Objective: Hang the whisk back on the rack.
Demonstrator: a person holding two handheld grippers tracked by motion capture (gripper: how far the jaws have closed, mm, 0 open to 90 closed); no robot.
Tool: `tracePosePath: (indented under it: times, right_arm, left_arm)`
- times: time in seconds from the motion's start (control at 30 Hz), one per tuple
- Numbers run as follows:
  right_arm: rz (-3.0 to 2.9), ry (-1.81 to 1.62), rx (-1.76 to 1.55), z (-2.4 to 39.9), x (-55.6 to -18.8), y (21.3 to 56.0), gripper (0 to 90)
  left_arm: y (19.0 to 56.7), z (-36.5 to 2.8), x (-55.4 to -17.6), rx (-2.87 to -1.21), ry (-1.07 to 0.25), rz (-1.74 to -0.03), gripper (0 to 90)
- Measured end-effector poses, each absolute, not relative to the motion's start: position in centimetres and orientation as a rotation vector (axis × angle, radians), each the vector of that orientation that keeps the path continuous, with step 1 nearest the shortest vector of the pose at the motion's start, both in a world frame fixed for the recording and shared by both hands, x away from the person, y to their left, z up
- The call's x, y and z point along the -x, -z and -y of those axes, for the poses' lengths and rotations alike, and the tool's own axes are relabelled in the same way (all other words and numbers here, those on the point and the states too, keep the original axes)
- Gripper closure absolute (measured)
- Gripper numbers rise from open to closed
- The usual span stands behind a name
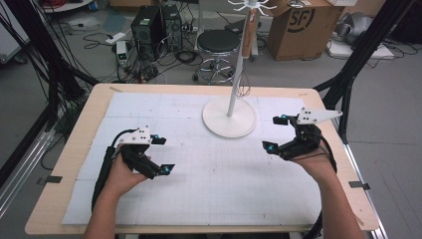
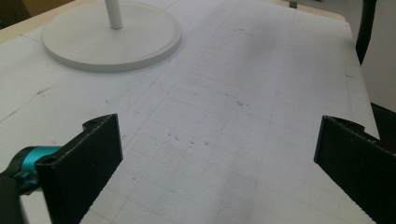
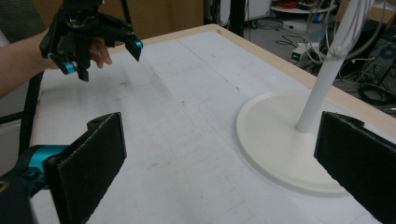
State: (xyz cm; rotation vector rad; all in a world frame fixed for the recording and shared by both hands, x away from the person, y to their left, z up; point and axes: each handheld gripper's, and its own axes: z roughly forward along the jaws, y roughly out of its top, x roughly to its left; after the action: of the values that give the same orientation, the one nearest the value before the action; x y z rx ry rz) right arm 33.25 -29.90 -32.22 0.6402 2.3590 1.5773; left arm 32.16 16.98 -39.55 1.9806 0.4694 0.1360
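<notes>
**Stand on round base waits between my two open grippers**

Stand [image 1: 234, 94] with its white round base sits on the far middle of the table, and nothing is in either of my grippers. Nearest to me in the high view, my two forearms come in from the bottom edge. My left gripper [image 1: 158, 154] hangs over the near left part of the white gridded mat [image 1: 209, 184], its jaws spread wide with only bare mat between them; the left gripper view confirms this, showing the mat running clear between the two black pads [image 2: 86, 158]. My right gripper [image 1: 276, 133] is over the right side of the mat, a little farther out than the left, and its jaws also stand wide apart, holding nothing. They have just been opening, and no object lies between them. The grey three-cornered plate [image 1: 318, 115] on top of it points toward the table's right edge.

Beyond both grippers, the stand's base [image 3: 280, 140] rests flat on the mat, nearer to my right gripper than to my left but touching neither. Its thin white pole [image 3: 327, 74] rises upright from the middle of the base, with thin cords hanging down beside it. The wooden table [image 1: 74, 149] carries the mat. Farther off on the floor are a black round stool [image 1: 218, 42], a cardboard box [image 1: 303, 27] and a tangle of cables [image 1: 149, 64].
</notes>
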Motion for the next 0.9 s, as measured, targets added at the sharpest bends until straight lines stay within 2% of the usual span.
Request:
tracePosePath:
  times: [0.33, 0.7, 0.9]
  right_arm:
    - [-2.348, -1.539, -0.752, 31.3, -32.4, 35.7, 1.5]
    - [-2.349, -1.471, -0.797, 30.7, -31.5, 35.8, 0.9]
    - [-2.288, -1.551, -0.832, 32.0, -30.7, 37.5, 0.9]
  left_arm:
    - [39.3, -17.0, -31.9, -1.972, -0.116, -0.434, 1.6]
    - [39.1, -17.6, -31.5, -1.955, -0.136, -0.438, 1.6]
    - [39.1, -17.8, -31.5, -1.95, -0.13, -0.44, 1.6]
